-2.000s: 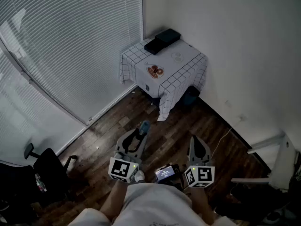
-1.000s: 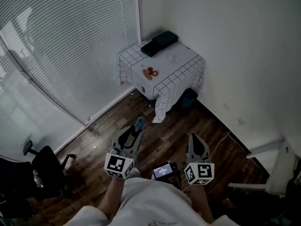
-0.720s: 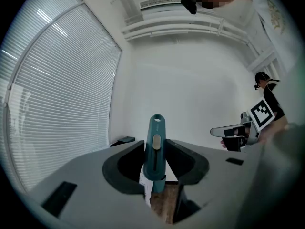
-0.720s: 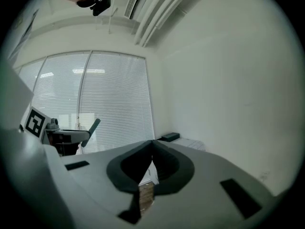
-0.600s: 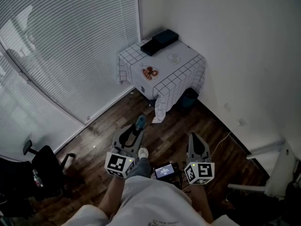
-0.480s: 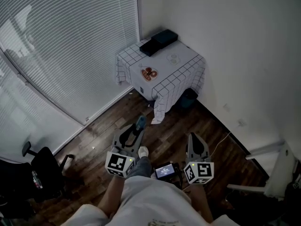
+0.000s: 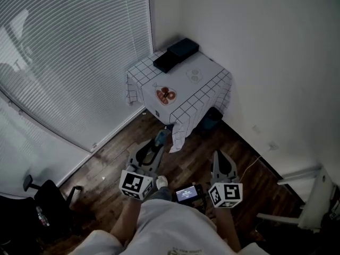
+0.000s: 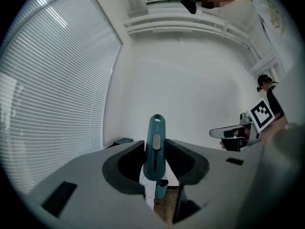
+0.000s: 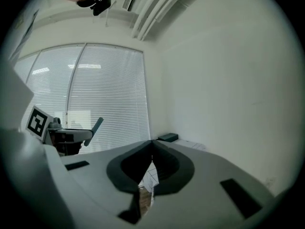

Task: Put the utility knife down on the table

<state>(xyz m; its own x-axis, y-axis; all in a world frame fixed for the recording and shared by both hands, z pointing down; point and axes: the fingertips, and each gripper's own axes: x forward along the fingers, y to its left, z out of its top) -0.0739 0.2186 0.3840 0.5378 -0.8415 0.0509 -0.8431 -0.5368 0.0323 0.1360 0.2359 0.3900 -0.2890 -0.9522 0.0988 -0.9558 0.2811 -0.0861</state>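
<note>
Holding teal utility knife (image 8: 156, 149) clamped upright in L tool (image 7: 155, 146); R tool (image 9: 151, 163) is sitting closed, empty. Checked-cloth bench (image 7: 210, 73) is lying well off at 12 o'clock. Best approaching close, then lowering knife flat onto bare cloth.

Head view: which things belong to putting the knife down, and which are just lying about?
In the job: utility knife, left gripper shut on it, cloth-covered table.
Lying about: black boxes, reddish item on the cloth, office chair, empty right gripper.

left tongs (image 8: 155, 162) | clamped on teal utility knife (image 8: 156, 144) | knife upright
</note>
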